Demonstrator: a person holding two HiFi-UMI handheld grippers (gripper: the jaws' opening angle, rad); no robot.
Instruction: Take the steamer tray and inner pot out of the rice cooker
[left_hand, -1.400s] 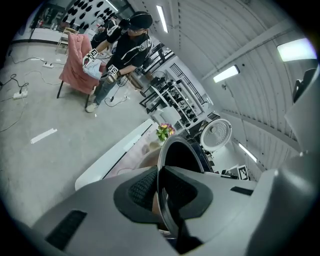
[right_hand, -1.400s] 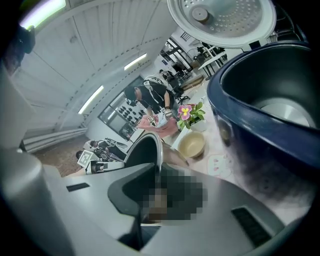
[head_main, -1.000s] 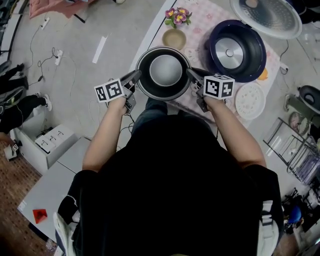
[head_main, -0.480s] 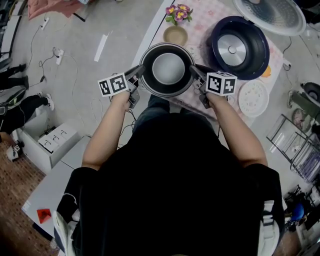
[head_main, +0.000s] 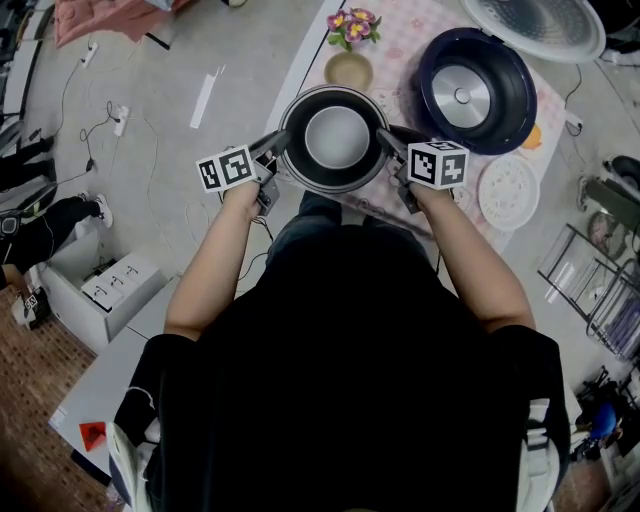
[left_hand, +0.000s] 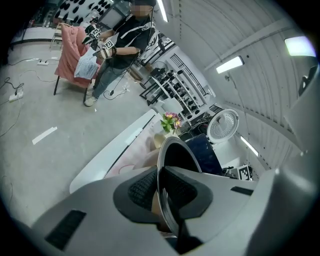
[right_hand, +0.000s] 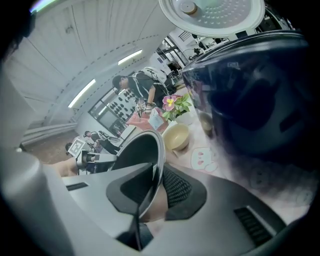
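Note:
The dark inner pot (head_main: 335, 138) with its grey inside sits at the near edge of the pink-clothed table. My left gripper (head_main: 275, 150) is shut on the pot's left rim (left_hand: 172, 150), which is pinched between its pads (left_hand: 142, 190). My right gripper (head_main: 385, 140) is at the right rim (right_hand: 150, 150). Its jaws are opening, with the rim still between them and the outer pad (right_hand: 176, 189) a little off it. The white steamer tray (head_main: 508, 193) lies on the cloth to the right. Behind it stands the navy rice cooker (head_main: 520, 95) with its lid (head_main: 540, 25) up.
A beige bowl (head_main: 348, 70) and a small pot of flowers (head_main: 352, 25) stand just beyond the inner pot. Wire racks (head_main: 590, 290) are at the right, a white box (head_main: 100, 290) and cables on the floor at the left. Another person (left_hand: 122, 45) stands far off.
The pot and both grippers keep about the same place at the table's near edge. Only the head view has shifted a little.

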